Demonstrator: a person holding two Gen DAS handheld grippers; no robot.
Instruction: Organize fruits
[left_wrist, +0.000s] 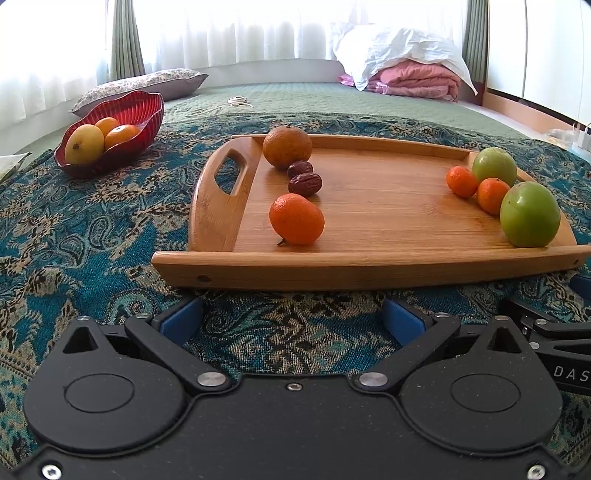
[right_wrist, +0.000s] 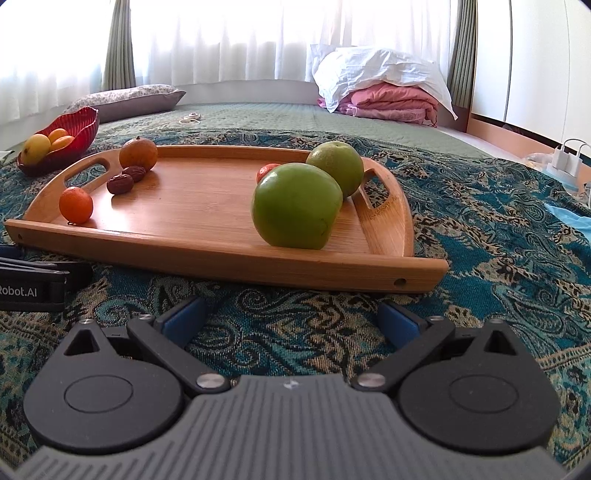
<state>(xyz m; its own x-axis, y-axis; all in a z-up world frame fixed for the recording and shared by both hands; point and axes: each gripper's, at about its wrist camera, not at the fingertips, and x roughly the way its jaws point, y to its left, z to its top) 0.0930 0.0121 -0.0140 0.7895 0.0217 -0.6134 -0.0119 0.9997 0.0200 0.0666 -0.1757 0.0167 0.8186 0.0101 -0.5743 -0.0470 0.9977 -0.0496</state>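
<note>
The left claw (left_wrist: 291, 317) is sitting low with its two blue fingers (left_wrist: 183, 319) wide apart, holding nothing. The right claw (right_wrist: 291, 317) is sitting beside it, also spread wide and holding nothing.

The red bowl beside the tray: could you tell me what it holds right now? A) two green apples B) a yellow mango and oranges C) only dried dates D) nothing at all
B: the red bowl holds a yellow mango with oranges behind it, left of the wooden tray.
</note>
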